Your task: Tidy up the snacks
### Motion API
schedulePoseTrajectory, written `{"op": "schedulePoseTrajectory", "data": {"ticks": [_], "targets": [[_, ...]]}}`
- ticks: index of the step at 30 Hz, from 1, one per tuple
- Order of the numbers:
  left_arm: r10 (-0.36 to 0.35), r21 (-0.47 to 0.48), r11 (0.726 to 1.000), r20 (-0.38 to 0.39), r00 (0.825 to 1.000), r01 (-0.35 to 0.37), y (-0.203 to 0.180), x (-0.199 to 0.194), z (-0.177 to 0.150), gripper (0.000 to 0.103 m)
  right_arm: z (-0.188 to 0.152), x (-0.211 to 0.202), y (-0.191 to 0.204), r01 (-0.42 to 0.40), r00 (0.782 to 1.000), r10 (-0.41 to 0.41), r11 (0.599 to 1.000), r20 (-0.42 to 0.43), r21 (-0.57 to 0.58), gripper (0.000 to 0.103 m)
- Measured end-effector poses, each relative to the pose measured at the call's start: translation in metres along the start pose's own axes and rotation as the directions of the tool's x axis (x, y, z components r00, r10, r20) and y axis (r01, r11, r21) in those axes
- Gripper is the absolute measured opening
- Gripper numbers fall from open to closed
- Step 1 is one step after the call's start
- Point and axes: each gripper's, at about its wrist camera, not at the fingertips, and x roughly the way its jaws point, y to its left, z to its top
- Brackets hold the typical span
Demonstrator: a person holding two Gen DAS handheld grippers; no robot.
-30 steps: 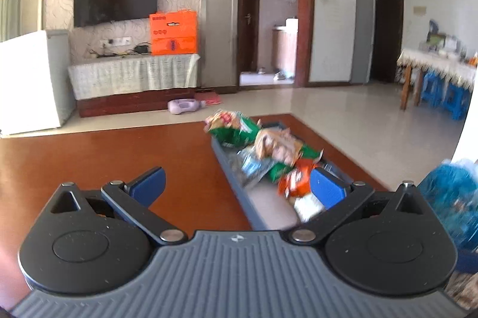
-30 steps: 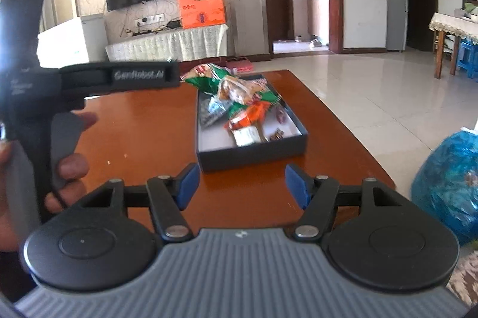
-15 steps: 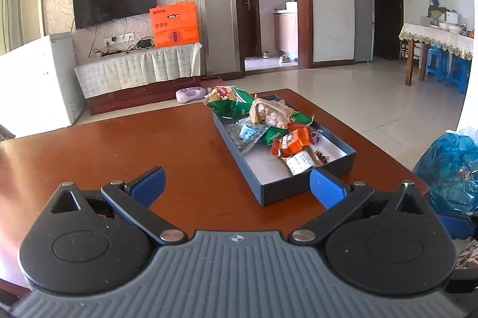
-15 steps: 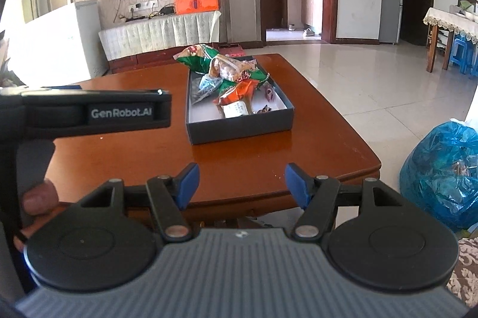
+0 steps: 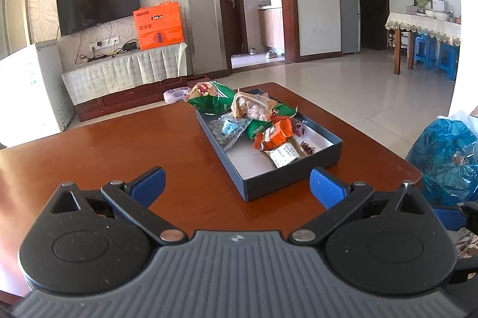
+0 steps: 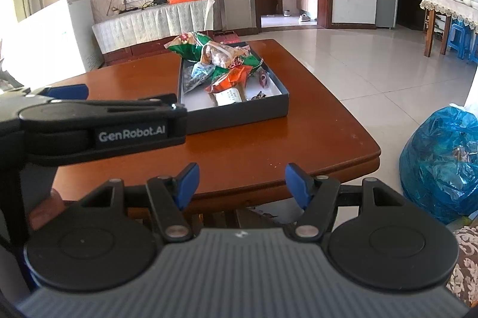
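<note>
Both tools open; snack box (image 5: pixel 294 179) ahead of left tool (image 5: pixel 236 183).

The open left gripper (image 5: pixel 236 183) has drawn back from the dark blue shallow cardboard box (image 5: pixel 294 179) of snack packets on the reddish-brown wooden table (image 5: pixel 98 147); earlier its blue pads flanked the box, now the whole box lies clear beyond them. The right gripper (image 6: pixel 240 183) has also backed off the box, past the table's near edge.
</note>
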Motion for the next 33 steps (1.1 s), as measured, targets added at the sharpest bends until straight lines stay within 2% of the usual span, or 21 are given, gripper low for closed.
{"op": "schedulePoseTrajectory", "data": {"ticks": [33], "targets": [[0.003, -0.029, 1.0, -0.015, 1.0, -0.003, 0.0089, 0.0113, -0.0002, 0.103, 0.0007, 0.0034, -0.0018, -0.009, 1.0, 0.009, 1.0, -0.023, -0.009, 0.066]]}}
